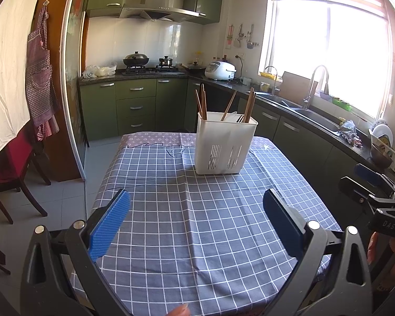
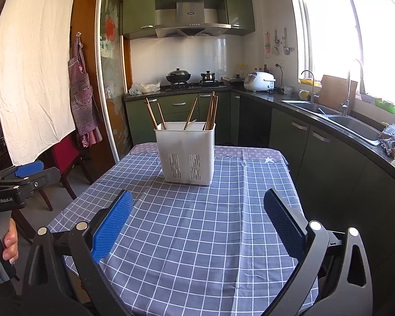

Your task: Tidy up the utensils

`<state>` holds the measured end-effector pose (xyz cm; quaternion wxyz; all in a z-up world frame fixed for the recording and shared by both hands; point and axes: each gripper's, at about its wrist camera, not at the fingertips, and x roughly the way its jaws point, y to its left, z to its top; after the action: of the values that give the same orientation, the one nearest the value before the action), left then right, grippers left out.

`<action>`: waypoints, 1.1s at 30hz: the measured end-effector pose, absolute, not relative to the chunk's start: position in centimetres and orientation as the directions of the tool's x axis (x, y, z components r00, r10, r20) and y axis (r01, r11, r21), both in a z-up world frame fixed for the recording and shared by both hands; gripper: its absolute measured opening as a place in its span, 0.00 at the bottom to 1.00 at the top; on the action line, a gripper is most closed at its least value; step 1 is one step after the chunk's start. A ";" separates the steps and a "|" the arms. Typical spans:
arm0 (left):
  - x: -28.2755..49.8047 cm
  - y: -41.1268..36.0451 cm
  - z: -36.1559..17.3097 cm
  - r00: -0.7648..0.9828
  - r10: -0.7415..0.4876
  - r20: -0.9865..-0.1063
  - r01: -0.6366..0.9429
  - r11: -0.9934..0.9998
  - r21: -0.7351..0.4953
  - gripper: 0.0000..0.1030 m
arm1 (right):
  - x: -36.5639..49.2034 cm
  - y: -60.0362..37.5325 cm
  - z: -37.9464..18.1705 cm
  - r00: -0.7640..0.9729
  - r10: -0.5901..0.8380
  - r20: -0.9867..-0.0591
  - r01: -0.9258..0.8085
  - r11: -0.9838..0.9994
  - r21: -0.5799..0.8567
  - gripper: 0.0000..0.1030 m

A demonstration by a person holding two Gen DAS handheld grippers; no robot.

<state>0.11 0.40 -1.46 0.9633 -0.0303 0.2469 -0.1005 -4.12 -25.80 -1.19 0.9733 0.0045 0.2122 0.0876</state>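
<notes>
A white slotted utensil holder (image 1: 225,144) stands upright at the far middle of the table; it also shows in the right wrist view (image 2: 187,152). Several brown chopsticks (image 1: 250,104) stand in it, leaning left and right (image 2: 212,110). A pale flat utensil tip (image 1: 231,115) shows inside. My left gripper (image 1: 196,205) is open and empty, above the near part of the table. My right gripper (image 2: 197,206) is open and empty, also over the near part. Each gripper shows in the other's view, the right one at the right edge (image 1: 368,184) and the left one at the left edge (image 2: 31,173).
The table carries a blue-grey checked cloth (image 1: 197,237). A red chair (image 1: 13,163) stands left of the table. A counter with a sink (image 2: 329,115) runs along the right. A stove with pots (image 2: 179,77) and a rice cooker (image 2: 259,80) are at the back.
</notes>
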 end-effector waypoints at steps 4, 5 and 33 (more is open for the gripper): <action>0.1 0.5 -1.6 0.857 -0.210 -0.470 0.178 0.978 -0.111 0.93 | -4.1 -25.8 -1.2 0.894 0.175 -0.413 -0.171 0.984 0.046 0.95; 0.1 0.5 -1.6 0.857 -0.209 -0.470 0.178 0.978 -0.110 0.93 | -4.1 -25.8 -1.2 0.894 0.174 -0.413 -0.170 0.984 0.047 0.95; 0.4 0.7 -1.7 0.852 -0.206 -0.480 0.170 0.978 -0.118 0.93 | -3.6 -26.0 -1.9 0.888 0.174 -0.426 -0.172 0.984 0.042 0.95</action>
<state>0.39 0.70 -1.74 0.9618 -0.0356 0.2534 -0.0977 -3.60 -25.96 -1.94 0.9715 0.0016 0.2194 0.0891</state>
